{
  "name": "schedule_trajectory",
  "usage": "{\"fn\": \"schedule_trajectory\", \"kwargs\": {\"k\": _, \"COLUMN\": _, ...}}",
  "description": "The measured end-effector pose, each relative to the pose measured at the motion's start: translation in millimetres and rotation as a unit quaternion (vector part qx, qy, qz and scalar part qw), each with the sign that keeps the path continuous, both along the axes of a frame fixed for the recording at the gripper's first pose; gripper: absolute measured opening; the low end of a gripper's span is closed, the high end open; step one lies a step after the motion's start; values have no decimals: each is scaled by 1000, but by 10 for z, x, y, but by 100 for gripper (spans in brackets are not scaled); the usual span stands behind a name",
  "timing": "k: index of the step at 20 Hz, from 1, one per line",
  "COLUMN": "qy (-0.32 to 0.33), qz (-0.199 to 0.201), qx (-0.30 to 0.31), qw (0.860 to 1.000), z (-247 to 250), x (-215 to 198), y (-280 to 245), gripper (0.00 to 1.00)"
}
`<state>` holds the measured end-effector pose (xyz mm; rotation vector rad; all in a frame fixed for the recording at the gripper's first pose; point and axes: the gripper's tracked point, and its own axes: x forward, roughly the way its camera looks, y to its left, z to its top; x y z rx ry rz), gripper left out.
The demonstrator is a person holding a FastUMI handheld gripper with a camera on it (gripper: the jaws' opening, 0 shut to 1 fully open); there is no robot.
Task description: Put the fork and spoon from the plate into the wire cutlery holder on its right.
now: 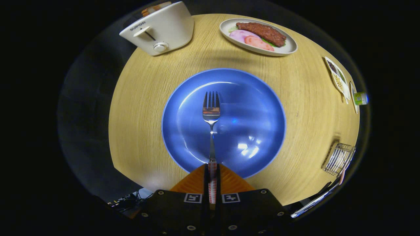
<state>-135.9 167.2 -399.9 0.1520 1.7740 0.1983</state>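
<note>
Jaws clenched on the handle of the fork [211, 113]: the gripper [212, 170] pinches the patterned handle between both fingers, and the fork points straight ahead, its tines out over the middle of the blue plate [256, 98]. The plate lies on a round wooden table [137, 118] just beyond the fingers. The wire cutlery holder [339, 159] stands well off to the right of the plate, near the table's edge (a handle with the same pattern leans in it, though whether it is the spoon cannot be told). Farther back, a white toaster [160, 29] sits to the left and an oval dish of meat and sliced food [259, 36] to the right. Small dishes [338, 78] line the far right edge.
</note>
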Motion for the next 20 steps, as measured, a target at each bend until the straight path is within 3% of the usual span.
{"fn": "schedule_trajectory", "kwargs": {"k": 7, "qy": -6, "qz": -45, "qx": -34, "qw": 998, "z": 582, "x": -95, "y": -1359, "gripper": 8}}
{"fn": "schedule_trajectory", "kwargs": {"k": 13, "qy": 21, "qz": -104, "qx": -74, "qw": 992, "z": 870, "x": -512, "y": -2490, "gripper": 8}}
{"fn": "schedule_trajectory", "kwargs": {"k": 20, "qy": 78, "qz": -91, "qx": -76, "qw": 990, "z": 900, "x": -866, "y": -3092, "gripper": 7}}
